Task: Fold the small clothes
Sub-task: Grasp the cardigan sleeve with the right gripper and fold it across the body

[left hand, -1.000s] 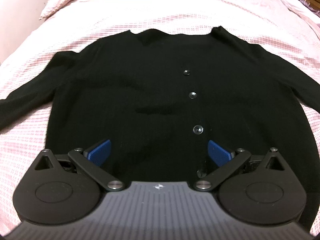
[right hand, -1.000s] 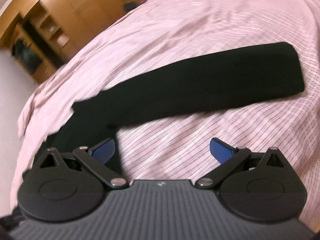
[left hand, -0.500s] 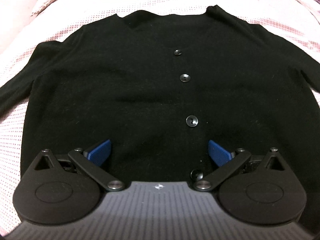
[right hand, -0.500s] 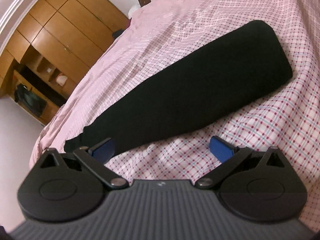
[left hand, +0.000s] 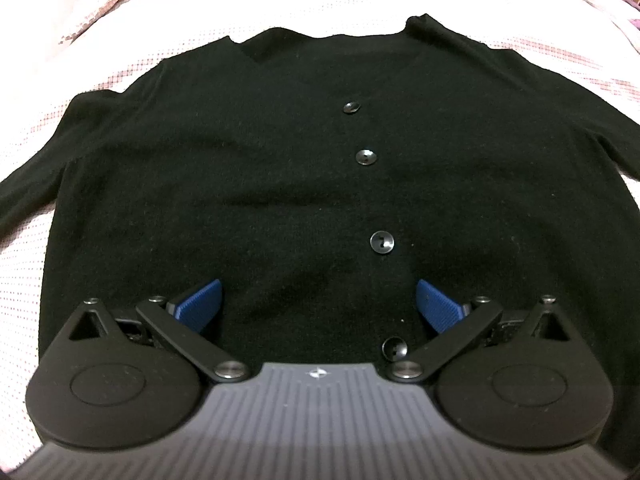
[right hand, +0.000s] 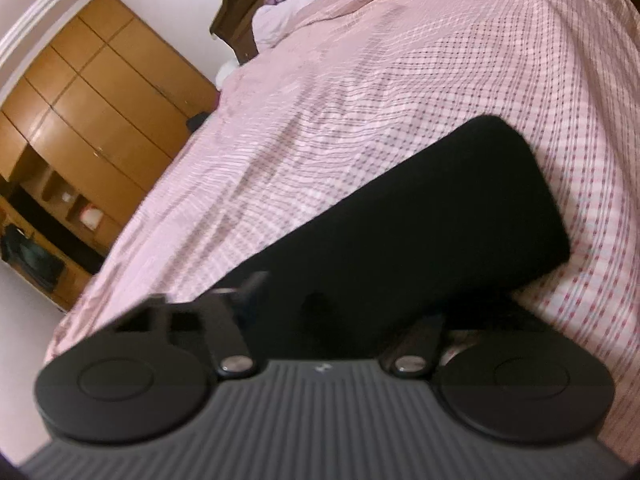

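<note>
and there it goes: the right claw (right hand: 320,308) has just been closing, its jaws drawn in from wide apart, and the long black knit sleeve (right hand: 420,216) now lies between them near its cuff end. the view is blurred and the pads are lost against the dark cloth, so i cannot tell whether they actually pinch it yet. a second ago that sleeve sat well ahead of the open jaws; now it fills the lower middle of the right wrist view. my read: this is the grab that starts the first fold, sleeve across the body.

the left claw (left hand: 318,308) hangs open over the hem, blue pads (left hand: 198,306) wide apart, holding nothing, closer to the cloth than a second ago.

the black button-front knit cardigan (left hand: 280,184) lies flat, front up, on the pink checked bedspread (left hand: 36,240), buttons (left hand: 382,242) closed in a line, sleeves out to either side, no fold made yet.
</note>
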